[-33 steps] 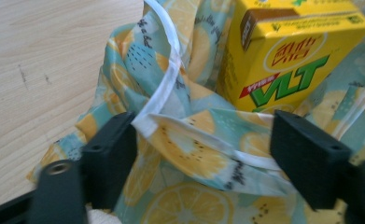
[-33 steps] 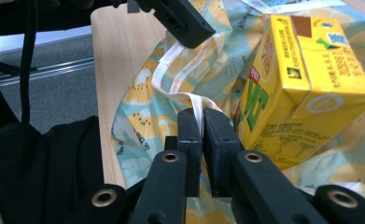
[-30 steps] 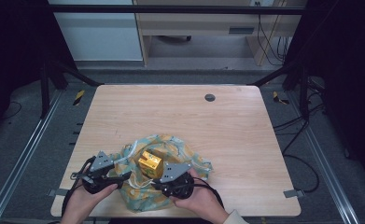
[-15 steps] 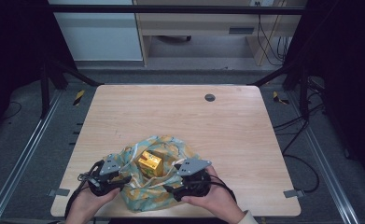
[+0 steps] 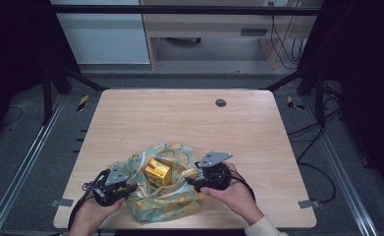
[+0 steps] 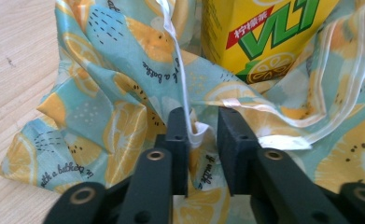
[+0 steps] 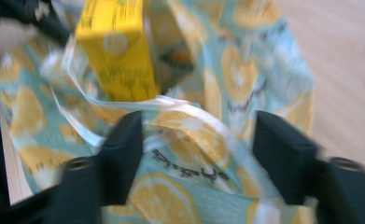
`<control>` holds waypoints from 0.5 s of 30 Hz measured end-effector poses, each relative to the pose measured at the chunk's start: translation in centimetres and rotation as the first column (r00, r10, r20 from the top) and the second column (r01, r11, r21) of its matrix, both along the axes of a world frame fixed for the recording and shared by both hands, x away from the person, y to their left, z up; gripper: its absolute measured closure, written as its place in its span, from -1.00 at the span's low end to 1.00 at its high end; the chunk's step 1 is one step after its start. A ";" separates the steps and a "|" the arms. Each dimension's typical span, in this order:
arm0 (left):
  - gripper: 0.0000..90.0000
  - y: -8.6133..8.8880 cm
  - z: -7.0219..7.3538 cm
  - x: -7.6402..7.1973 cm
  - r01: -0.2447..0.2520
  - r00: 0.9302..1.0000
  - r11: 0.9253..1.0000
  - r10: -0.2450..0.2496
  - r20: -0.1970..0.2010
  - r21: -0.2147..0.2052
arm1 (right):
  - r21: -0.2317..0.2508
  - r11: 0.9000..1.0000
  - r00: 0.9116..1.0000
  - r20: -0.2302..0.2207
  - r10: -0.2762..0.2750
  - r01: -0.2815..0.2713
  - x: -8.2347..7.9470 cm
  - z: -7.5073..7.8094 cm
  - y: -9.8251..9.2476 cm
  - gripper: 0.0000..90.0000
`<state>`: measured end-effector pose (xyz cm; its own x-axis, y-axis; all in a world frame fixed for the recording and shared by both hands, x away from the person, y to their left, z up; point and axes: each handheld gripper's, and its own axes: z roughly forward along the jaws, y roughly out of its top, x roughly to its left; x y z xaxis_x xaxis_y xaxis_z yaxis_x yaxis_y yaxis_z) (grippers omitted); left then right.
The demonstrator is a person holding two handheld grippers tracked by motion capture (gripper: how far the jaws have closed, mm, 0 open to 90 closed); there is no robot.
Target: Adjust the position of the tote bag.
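Observation:
A cloth bag [image 5: 166, 202] printed with lemons on pale blue lies crumpled near the table's front edge. A yellow lemon-tea carton [image 5: 158, 172] stands on it. My left gripper [image 5: 130, 186] is at the bag's left side. In the left gripper view its jaws [image 6: 203, 128] have just been closing; a narrow gap remains, with a fold of white ribbon [image 6: 180, 70] in it below the carton [image 6: 264, 32]. My right gripper [image 5: 189, 183] is at the bag's right side. Its jaws [image 7: 196, 135] have just been closing but stand wide apart around cloth and ribbon [image 7: 124, 100], near the carton [image 7: 115, 51].
The wooden table [image 5: 179, 123] has a small dark round grommet [image 5: 221, 103] near its far edge. Bare wood lies beyond and to both sides of the bag. Metal frame rails run along the table's left and right sides on the floor.
My right gripper has moved right, from beside the carton to the bag's right edge, and its jaws stand wider. The left gripper has stayed put with its jaws drawn closer.

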<state>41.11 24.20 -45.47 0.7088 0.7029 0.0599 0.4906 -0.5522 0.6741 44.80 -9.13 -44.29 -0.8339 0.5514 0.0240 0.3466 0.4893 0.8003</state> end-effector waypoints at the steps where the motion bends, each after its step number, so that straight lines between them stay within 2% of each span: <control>1: 0.71 0.0 0.0 0.0 -0.002 1.000 1.000 0.002 0.001 -0.004 | -0.014 1.000 1.000 -0.004 0.008 -0.008 -0.1 -0.3 -0.1 0.13; 3: 0.75 0.1 0.1 0.0 0.000 1.000 1.000 0.000 0.000 -0.006 | -0.034 0.999 1.000 -0.024 0.012 -0.012 -0.3 -0.8 -0.2 0.31; 6: 0.80 0.2 0.1 -0.1 0.007 1.000 1.000 -0.007 0.002 -0.003 | -0.062 0.998 0.999 -0.044 0.029 -0.031 -0.5 -1.4 -0.6 0.70; 7: 0.83 0.2 0.2 -0.1 0.009 1.000 1.000 -0.009 0.004 -0.002 | -0.062 0.997 0.998 -0.050 0.041 -0.044 -0.5 -1.6 -0.7 0.83; 9: 0.85 0.2 0.4 -0.2 0.011 1.000 1.000 -0.011 0.010 -0.013 | -0.055 0.997 0.997 -0.060 0.056 -0.059 -0.7 -1.7 -0.9 0.98; 11: 0.87 0.2 0.5 -0.3 0.016 1.000 1.000 -0.016 0.011 -0.020 | -0.042 0.997 0.996 -0.071 0.062 -0.065 -1.1 -1.6 -1.0 1.00; 15: 0.88 0.2 0.6 -0.7 0.031 0.999 0.999 -0.031 0.009 -0.020 | -0.055 0.995 0.994 -0.079 0.077 -0.081 -1.8 -1.6 -1.2 1.00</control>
